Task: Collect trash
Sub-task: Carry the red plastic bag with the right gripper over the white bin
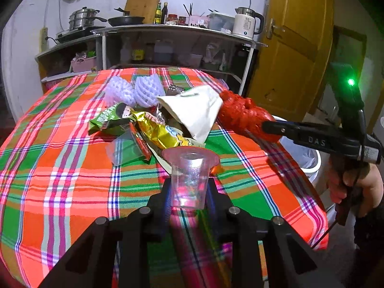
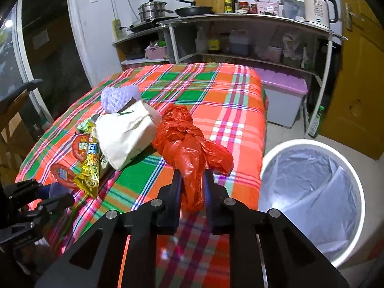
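Note:
A pile of trash lies on the plaid tablecloth [image 1: 60,168]: two white foam fruit nets [image 1: 134,91], a cream paper bag [image 1: 194,110], a green wrapper [image 1: 110,120] and a gold snack wrapper [image 1: 160,132]. My left gripper [image 1: 189,189] is shut on a clear plastic cup [image 1: 189,177], held upright just above the cloth. My right gripper [image 2: 193,187] is shut on a crumpled red plastic bag [image 2: 189,141], lifted over the table's right edge; it also shows in the left wrist view [image 1: 242,115]. A white bin [image 2: 309,187] with a clear liner stands on the floor to the right.
Behind the table stands a shelf unit [image 1: 177,48] with pots, a pan, bottles and a white kettle [image 1: 247,22]. A yellow wooden door [image 1: 292,48] is at the right. A lidded plastic storage box [image 2: 283,96] sits beyond the table's far right corner.

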Available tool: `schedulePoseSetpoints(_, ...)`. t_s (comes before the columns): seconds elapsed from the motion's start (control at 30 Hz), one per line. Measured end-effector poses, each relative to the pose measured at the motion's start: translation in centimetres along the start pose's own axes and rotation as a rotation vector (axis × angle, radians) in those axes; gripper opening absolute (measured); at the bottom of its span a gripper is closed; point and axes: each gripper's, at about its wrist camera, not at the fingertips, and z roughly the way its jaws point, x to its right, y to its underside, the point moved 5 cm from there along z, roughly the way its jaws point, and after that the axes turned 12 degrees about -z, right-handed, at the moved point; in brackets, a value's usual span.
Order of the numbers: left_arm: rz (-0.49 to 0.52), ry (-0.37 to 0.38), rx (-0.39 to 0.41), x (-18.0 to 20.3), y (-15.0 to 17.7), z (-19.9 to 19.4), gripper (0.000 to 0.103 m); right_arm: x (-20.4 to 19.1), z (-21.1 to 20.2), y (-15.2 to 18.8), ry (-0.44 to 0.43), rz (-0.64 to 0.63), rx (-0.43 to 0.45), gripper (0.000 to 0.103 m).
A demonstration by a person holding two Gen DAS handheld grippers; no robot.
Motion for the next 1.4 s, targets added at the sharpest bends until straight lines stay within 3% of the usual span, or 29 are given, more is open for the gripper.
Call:
schedulePoseSetpoints(0.33, -0.01, -0.006, 0.042, 1.2, -0.1, -2.5, 0.027, 1.0, -4.1, 1.7, 0.021, 0.058, 0.048, 0.017)
schedulePoseSetpoints(0.6, 0.033, 0.045, 0.041, 4.4, -1.1, -1.9, 0.027, 3.3, -6.6, 3.4, 0.069, 0.12, 0.068, 0.017)
schedulePoseSetpoints(1.4, 0.205, 0.244, -0.094, 18.5, -2.8, 8.9, 0.027, 12.8, -7.2, 10.3, 0.195, 0.321, -0.008, 0.017)
